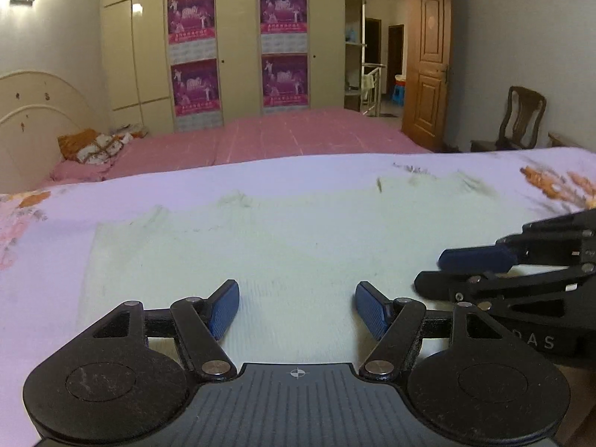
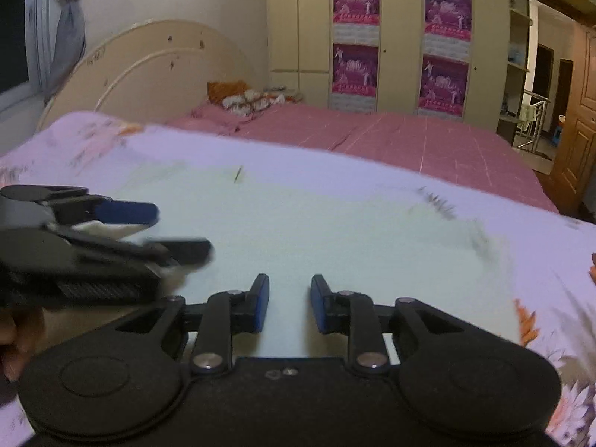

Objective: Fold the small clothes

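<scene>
A pale mint-green garment (image 1: 283, 238) lies flat on a lilac floral sheet (image 1: 56, 298); it also shows in the right wrist view (image 2: 335, 231). My left gripper (image 1: 297, 303) is open and empty, low over the garment's near edge. My right gripper (image 2: 289, 300) is open and empty over the same near edge, just right of the left one. The right gripper shows side-on in the left wrist view (image 1: 432, 272), and the left gripper shows in the right wrist view (image 2: 182, 227). Both have blue pads.
A bed with a pink sheet (image 1: 298, 134) and cream headboard (image 1: 33, 119) lies beyond the lilac surface. Wardrobes with magenta posters (image 1: 238, 48) line the far wall. An open wooden door (image 1: 428, 63) and a wooden chair (image 1: 517, 119) stand at the right.
</scene>
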`<state>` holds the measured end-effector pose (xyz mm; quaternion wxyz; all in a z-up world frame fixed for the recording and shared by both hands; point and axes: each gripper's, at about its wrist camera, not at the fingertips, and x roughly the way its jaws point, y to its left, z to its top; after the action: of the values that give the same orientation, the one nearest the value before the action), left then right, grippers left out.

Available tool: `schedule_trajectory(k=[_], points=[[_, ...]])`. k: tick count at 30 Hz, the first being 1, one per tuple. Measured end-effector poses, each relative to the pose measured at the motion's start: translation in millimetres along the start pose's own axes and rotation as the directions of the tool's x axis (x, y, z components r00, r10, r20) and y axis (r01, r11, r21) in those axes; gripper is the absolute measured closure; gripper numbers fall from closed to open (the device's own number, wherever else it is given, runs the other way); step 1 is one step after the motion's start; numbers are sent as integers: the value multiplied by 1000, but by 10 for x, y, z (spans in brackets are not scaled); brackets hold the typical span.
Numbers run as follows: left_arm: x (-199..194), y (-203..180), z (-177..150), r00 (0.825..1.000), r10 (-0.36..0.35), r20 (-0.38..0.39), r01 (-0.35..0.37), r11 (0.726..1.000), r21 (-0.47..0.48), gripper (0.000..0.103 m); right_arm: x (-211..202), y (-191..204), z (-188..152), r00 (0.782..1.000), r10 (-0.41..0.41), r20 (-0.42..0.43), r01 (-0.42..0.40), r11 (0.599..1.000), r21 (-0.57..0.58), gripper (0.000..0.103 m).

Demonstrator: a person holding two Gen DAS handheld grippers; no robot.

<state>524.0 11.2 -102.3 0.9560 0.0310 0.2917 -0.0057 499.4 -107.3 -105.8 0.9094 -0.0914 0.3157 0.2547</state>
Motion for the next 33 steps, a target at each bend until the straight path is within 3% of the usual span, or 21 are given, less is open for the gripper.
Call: schedule_trajectory(k=[6, 10, 14, 20, 23, 27, 29, 33], points=[[-127, 206, -10, 1000, 18, -7, -18, 999, -41, 34, -86, -20, -40, 999, -52, 3, 53, 998, -30, 78], [-165, 606, -138, 999, 43, 7, -43, 997, -68, 34, -307, -373, -264, 985, -170, 8, 169, 984, 51, 79], [-285, 607, -118, 998, 63, 20, -62, 996, -63, 34, -415, -504, -300, 984, -177, -1, 176, 977, 118, 79], [-502, 168, -266, 1000, -28, 9, 28, 999, -15, 34, -640, 11, -302, 998, -49, 33, 46, 994, 103, 76], [-526, 35, -426, 1000, -12, -23, 11, 1000, -13, 34, -652, 294, -427, 1000, 3, -5, -3, 998, 66, 78], [-703, 50, -459, 1000, -20, -24, 19, 999, -43, 34, -680, 484, -554, 999, -48, -12, 48, 999, 19, 77], [-757, 50, -517, 999, -17, -27, 16, 999, -41, 34, -759, 493, -519, 999, -35, -14, 36, 998, 44, 75], [-823, 27, -542, 999, 1, -39, -2, 999, -33, 34, -799, 655, -547, 1000, -17, -21, 17, 1000, -25, 75]])
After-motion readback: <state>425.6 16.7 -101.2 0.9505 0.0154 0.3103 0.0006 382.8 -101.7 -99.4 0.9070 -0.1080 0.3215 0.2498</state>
